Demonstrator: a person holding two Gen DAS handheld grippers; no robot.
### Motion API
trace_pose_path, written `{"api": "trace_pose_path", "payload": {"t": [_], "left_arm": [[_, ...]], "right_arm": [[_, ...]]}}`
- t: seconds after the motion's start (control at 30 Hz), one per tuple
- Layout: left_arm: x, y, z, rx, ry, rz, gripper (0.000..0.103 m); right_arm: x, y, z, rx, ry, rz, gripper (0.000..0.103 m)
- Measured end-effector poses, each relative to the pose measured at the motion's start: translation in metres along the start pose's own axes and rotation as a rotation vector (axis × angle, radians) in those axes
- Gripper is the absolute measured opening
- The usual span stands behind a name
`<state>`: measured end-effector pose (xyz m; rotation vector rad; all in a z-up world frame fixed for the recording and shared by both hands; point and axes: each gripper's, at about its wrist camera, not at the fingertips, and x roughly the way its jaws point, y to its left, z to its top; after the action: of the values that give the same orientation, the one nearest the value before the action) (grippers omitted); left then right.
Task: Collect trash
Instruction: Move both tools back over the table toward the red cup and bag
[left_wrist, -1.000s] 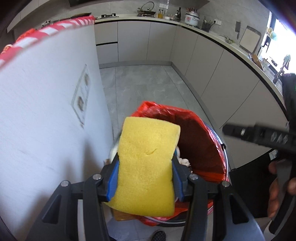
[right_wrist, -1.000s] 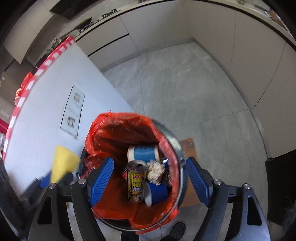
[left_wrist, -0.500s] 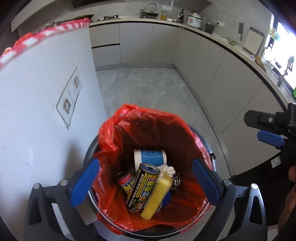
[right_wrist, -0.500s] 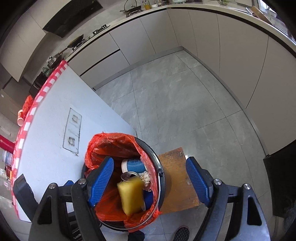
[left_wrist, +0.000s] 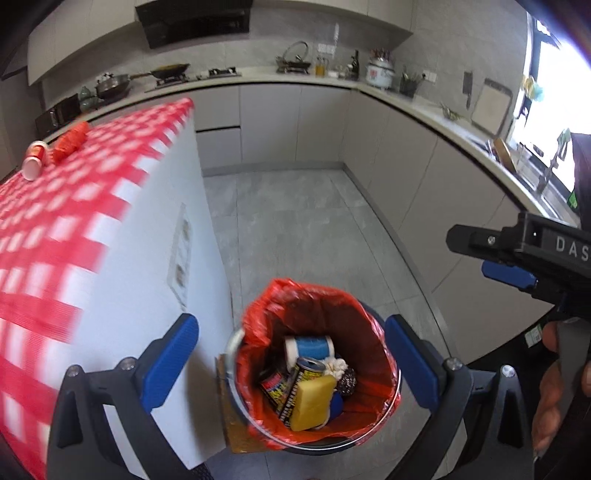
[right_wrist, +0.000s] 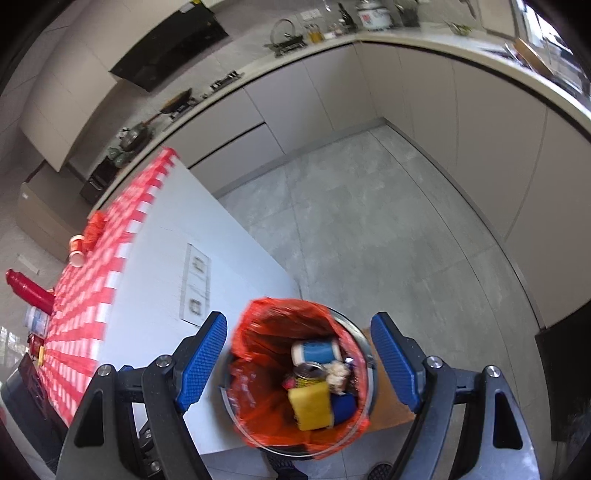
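Observation:
A yellow sponge (left_wrist: 311, 402) lies inside the red-lined trash bin (left_wrist: 258, 317) on top of cans and a blue-and-white cup (left_wrist: 309, 348). My left gripper (left_wrist: 291, 363) hangs open high above the bin with nothing between its blue pads. The right gripper (right_wrist: 298, 363) is open too, also above the bin (right_wrist: 255, 321), where the sponge (right_wrist: 310, 406) shows again. In the left wrist view the right gripper's body (left_wrist: 517, 254) reaches in from the right, held by a hand (left_wrist: 554, 384).
A counter with a red checked cloth (left_wrist: 66, 229) stands to the left, bearing a red-and-white paper cup (left_wrist: 33, 164) and a crumpled red item (left_wrist: 70, 142). A red bottle (right_wrist: 27, 290) lies further along it. The bin rests on a wooden board (right_wrist: 391, 410). Grey floor and cabinets lie beyond.
The left gripper opened and let the sponge drop into the bin. Both grippers have since risen, so the bin looks smaller and the counter top has come into sight.

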<state>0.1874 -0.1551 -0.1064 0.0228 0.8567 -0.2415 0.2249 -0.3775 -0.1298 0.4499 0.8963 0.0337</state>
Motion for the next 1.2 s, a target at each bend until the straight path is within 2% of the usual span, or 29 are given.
{"api": "trace_pose_path", "payload": {"t": [0.23, 0.57, 0.7, 1.0, 1.2], "left_arm": [[-0.034, 0.057, 0.016, -0.051, -0.052, 0.072, 0.101], [-0.065, 0.164, 0.016, -0.146, -0.098, 0.182, 0.101], [-0.074, 0.215, 0.015, -0.184, -0.101, 0.226, 0.101], [-0.082, 0.318, 0.04, -0.226, -0.104, 0.298, 0.101], [-0.081, 0.377, 0.063, -0.247, -0.111, 0.311, 0.101]], "right_arm": [[-0.009, 0.073, 0.009, -0.082, -0.016, 0.058, 0.082], [0.015, 0.19, -0.001, -0.217, -0.003, 0.103, 0.082], [0.03, 0.236, -0.007, -0.272, 0.009, 0.1, 0.082], [0.058, 0.352, -0.005, -0.465, -0.035, 0.002, 0.082], [0.088, 0.417, 0.01, -0.5, -0.031, 0.016, 0.082]]}}
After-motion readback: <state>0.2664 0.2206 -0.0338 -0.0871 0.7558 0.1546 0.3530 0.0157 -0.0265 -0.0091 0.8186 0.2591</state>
